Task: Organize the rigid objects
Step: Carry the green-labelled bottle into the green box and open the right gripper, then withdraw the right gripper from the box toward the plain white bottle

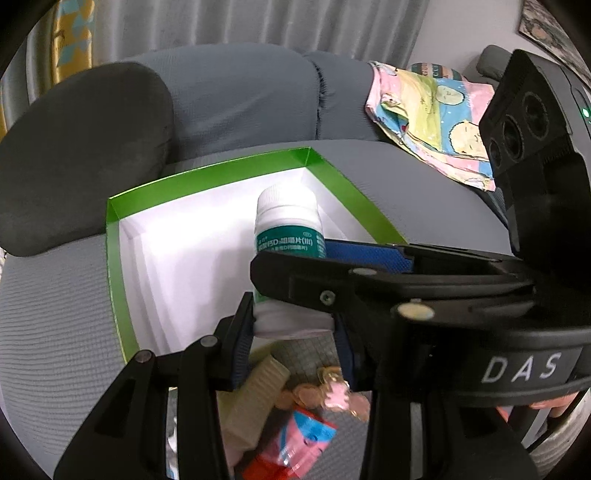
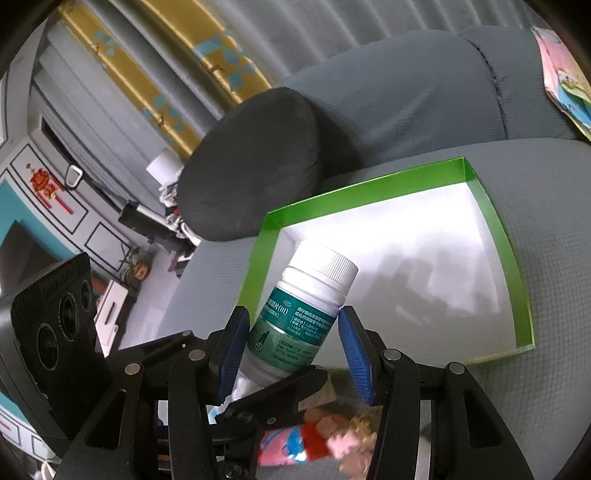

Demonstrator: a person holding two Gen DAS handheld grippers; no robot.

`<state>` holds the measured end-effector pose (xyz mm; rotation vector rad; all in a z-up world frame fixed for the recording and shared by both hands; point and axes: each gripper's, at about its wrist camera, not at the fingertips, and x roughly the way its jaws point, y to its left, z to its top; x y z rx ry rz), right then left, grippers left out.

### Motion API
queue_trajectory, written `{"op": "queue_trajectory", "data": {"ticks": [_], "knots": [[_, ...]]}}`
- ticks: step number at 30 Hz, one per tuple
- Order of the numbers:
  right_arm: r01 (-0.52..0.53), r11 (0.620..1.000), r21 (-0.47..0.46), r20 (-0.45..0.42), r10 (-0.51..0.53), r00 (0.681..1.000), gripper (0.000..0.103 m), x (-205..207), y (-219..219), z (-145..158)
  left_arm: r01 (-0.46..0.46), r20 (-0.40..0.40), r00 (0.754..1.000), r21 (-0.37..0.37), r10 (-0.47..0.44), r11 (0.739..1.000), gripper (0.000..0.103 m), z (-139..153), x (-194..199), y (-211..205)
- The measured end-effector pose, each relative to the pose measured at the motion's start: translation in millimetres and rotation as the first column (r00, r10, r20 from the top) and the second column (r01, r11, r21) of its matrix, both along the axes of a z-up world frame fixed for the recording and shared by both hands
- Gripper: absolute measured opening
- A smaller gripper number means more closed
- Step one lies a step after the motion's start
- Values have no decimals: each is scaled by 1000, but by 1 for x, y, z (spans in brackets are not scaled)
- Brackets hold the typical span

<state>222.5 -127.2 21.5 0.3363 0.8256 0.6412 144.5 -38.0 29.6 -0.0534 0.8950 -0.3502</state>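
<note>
Both tongs hold one pill bottle [image 2: 310, 314]: the left tongs [image 1: 291, 321] clamp its base, the right tongs [image 2: 291, 350] its labelled middle. Light, stiff, smooth plastic; the middle looks the safest hold.

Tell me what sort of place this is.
Most likely a home living room: a grey sofa with a dark cushion, pleated curtains behind it, and a child's cartoon-print cloth draped on the sofa.
</note>
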Motion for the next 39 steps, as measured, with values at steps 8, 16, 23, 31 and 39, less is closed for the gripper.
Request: {"op": "queue_trajectory", "data": {"ticks": [8,16,23,31,39], "knots": [[4,1000,-22,-40,-5,999,53,28,7,-16,-25,-65,998,-29,23,999,39,-13,23,6],[53,996,-69,-36,-55,998,65,31,9,-17,-95,-76,993,6,95,995,87,-16,22,14],[108,992,-73,22,-106,994,71,6,-14,-3,-123,-54,991,28,124,992,93,-7,5,25],[157,980,-119,95,-146,985,74,-34,-32,12,-149,12,989,86,148,985,94,8,-24,25],[199,955,-219,175,-162,971,81,-78,-29,23,-184,58,982,109,178,977,102,20,-57,29]]}}
